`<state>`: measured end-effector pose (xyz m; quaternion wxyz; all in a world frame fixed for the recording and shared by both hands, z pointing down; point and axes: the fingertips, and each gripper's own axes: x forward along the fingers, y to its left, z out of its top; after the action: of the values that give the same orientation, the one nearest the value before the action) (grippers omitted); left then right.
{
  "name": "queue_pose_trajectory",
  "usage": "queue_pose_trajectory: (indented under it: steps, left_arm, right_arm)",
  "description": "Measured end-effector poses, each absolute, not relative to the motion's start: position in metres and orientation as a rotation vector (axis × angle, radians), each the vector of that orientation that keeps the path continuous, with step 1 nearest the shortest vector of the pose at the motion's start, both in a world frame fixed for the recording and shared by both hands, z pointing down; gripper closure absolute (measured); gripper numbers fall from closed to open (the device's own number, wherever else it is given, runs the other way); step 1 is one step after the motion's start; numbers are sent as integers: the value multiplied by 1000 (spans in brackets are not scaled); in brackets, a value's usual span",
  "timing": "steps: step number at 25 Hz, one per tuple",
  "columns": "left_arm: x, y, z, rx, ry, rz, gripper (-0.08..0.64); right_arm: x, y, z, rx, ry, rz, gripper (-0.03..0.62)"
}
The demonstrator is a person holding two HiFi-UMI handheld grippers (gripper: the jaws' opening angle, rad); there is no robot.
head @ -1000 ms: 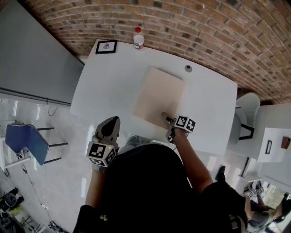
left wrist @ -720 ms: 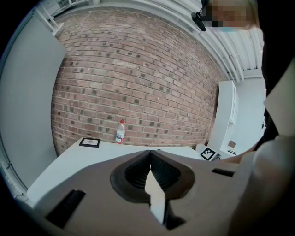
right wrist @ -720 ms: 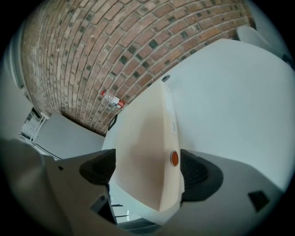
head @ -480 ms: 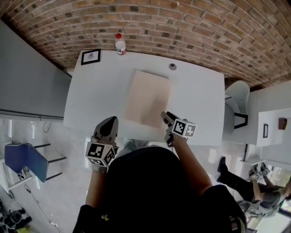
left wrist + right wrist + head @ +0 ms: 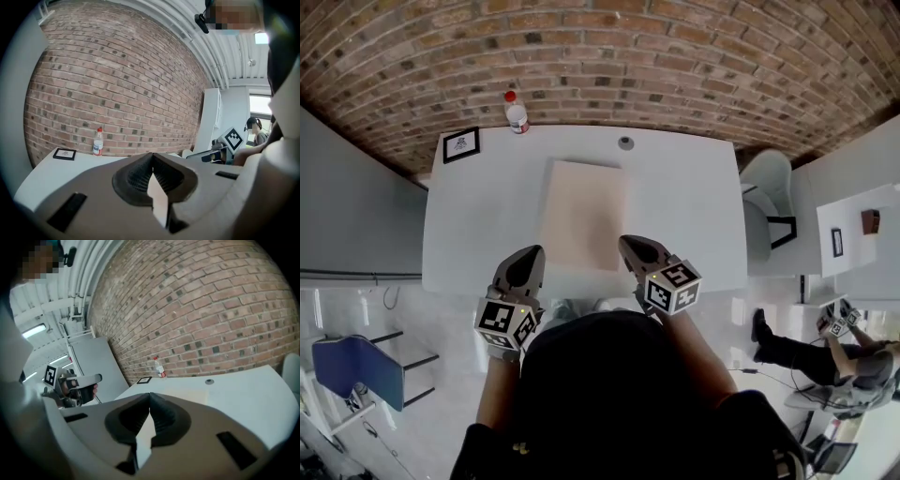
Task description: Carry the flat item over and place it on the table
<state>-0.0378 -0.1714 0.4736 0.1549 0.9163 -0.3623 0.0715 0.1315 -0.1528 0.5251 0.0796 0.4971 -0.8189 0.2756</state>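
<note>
The flat item, a pale beige board (image 5: 581,214), lies flat on the white table (image 5: 684,216), its near edge close to the table's front edge. It also shows past my right gripper's jaws as a beige board (image 5: 190,395). My right gripper (image 5: 630,246) hovers at the board's near right corner, apart from it, its jaws closed together with nothing between them; the tips meet in the right gripper view (image 5: 149,396). My left gripper (image 5: 528,257) hangs at the table's front edge left of the board, shut and empty, with its tips touching (image 5: 152,157).
At the table's far edge stand a plastic bottle with a red cap (image 5: 517,112), a small black picture frame (image 5: 461,143) and a small round grey object (image 5: 625,143). A brick wall runs behind. A grey chair (image 5: 764,202) stands at the table's right; a blue chair (image 5: 358,370) is at lower left.
My right gripper has let go of the board's near edge, drawn back toward me and closed its jaws. The board stays flat on the table. The left gripper has barely moved.
</note>
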Motion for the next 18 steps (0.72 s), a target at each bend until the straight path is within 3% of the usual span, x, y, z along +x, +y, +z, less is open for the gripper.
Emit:
queue_pose_trajectory:
  steps: [18]
  left_arm:
    - [-1, -168, 408, 2801, -842, 125, 555]
  right_arm:
    - [136, -128, 423, 1651, -2555, 524, 581]
